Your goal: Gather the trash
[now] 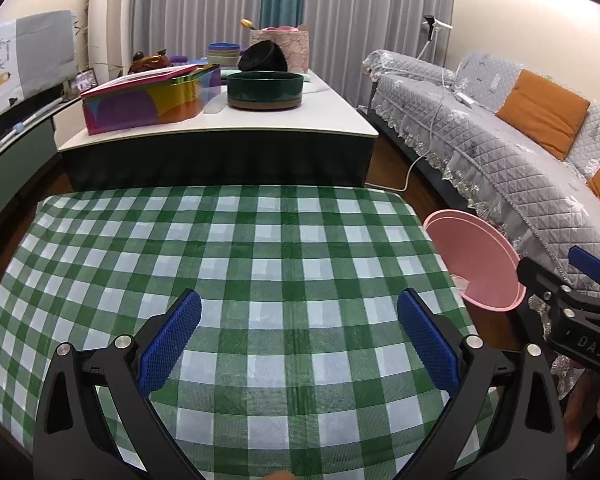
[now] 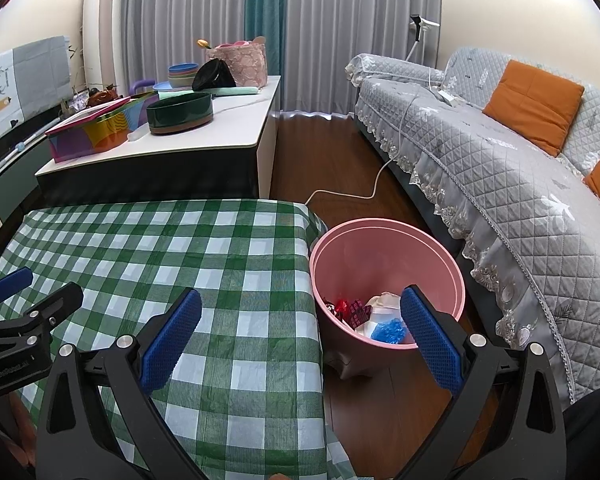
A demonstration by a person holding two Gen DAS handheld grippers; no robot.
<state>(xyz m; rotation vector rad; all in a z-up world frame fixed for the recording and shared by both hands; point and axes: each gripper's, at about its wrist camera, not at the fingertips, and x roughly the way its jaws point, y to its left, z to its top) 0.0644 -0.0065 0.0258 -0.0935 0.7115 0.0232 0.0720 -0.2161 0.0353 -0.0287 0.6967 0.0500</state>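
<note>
Left wrist view: the left gripper (image 1: pixel 299 336) hangs released, holding nothing, above the checked tablecloth (image 1: pixel 260 248); the pink bin (image 1: pixel 476 264) stands beside its right edge.

Right wrist view: the right gripper (image 2: pixel 300 336) gapes unladen, and trash (image 2: pixel 374 316) lies inside the bin (image 2: pixel 384 232). A careless swing here could tip it.

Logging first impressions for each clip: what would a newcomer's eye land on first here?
The green-and-white checked tablecloth fills the foreground, bare of trash, with both grippers open and empty above it. Just off its right edge, on the wooden floor, stands a pink bin already holding red, white and blue scraps. Behind, a grey quilted sofa carries orange cushions.
</note>
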